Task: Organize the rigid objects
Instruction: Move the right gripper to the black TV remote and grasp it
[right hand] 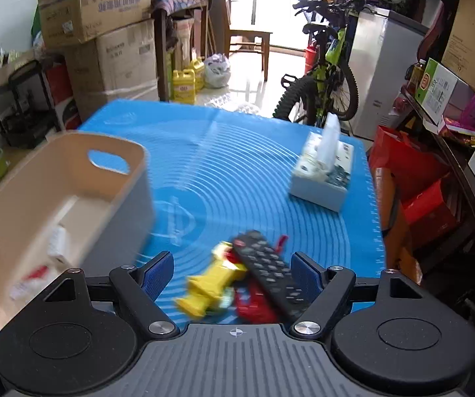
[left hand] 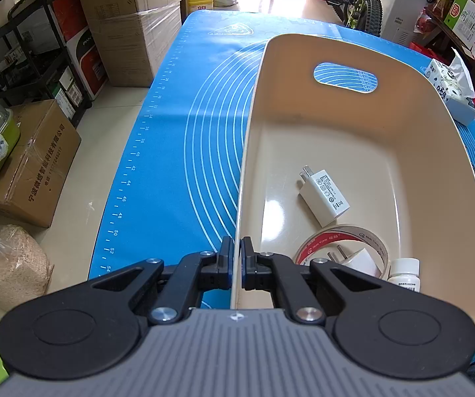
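Note:
A beige plastic bin (left hand: 436,152) stands on the blue mat (left hand: 177,106). My left gripper (left hand: 236,248) is shut on the bin's left wall near its front. Inside the bin lie a white charger (left hand: 325,195), a roll of clear tape (left hand: 343,241), a white plug (left hand: 359,258) inside the roll and a small white bottle (left hand: 404,273). In the right wrist view the bin (right hand: 111,185) is at the left. My right gripper (right hand: 234,273) is open above a black remote (right hand: 270,273), a yellow toy (right hand: 211,284) and a red toy (right hand: 257,304) on the mat (right hand: 237,172).
A tissue box (right hand: 323,178) stands at the mat's far right and also shows in the left wrist view (left hand: 449,89). Cardboard boxes (left hand: 131,23), a black rack (left hand: 28,53) and a bicycle (right hand: 323,76) surround the table. A dark shelf (right hand: 452,152) runs along the right.

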`<state>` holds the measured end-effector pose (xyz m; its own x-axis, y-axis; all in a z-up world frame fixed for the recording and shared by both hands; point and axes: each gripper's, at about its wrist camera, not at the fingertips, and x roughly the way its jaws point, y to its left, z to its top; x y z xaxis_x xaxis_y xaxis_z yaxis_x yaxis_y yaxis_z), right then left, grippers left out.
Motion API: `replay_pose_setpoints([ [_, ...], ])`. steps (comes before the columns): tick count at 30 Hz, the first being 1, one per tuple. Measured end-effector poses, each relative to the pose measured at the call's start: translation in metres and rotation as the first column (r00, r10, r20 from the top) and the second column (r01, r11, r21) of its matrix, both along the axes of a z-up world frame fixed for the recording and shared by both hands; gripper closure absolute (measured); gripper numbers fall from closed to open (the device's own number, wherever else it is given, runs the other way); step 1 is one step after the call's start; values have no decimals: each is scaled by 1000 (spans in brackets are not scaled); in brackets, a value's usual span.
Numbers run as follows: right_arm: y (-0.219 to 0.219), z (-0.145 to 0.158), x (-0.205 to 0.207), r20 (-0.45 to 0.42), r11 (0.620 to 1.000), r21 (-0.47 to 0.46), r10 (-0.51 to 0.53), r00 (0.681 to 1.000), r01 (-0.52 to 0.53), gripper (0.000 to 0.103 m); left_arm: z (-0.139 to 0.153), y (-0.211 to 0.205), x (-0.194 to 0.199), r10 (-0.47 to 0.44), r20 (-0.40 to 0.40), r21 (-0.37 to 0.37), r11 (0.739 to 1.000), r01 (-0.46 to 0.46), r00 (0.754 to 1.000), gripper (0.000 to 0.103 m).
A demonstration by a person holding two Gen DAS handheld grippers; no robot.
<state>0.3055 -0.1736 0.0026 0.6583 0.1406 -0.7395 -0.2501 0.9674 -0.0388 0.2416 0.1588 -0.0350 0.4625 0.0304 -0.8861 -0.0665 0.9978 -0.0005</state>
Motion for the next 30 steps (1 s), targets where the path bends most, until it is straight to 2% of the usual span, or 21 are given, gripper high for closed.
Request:
replay_pose_setpoints([
  [5,-35,-25,23,-74,999,10,49,996,-48,22,0,1,0,0,-1,1,1000,0,1000,97],
  [10,-41,-45,42,-122,988,-77,123,985,-133,22,0,1,0,0,-1,2,1000,0,1000,97],
  [17,-59,-71,60,-186,976,-38,204,961,-215,22,-1,0,-1,0,-4,8,1000,0,1000,97],
  [27,-64,-99,85,-252,964,20,261,932,-265,25,0,-4,1,5,-11,19,1000,-5,1000,96],
  [30,-66,-102,88,-237,963,39,267,934,-265,26,0,-5,2,4,-13,26,1000,-3,1000,96],
])
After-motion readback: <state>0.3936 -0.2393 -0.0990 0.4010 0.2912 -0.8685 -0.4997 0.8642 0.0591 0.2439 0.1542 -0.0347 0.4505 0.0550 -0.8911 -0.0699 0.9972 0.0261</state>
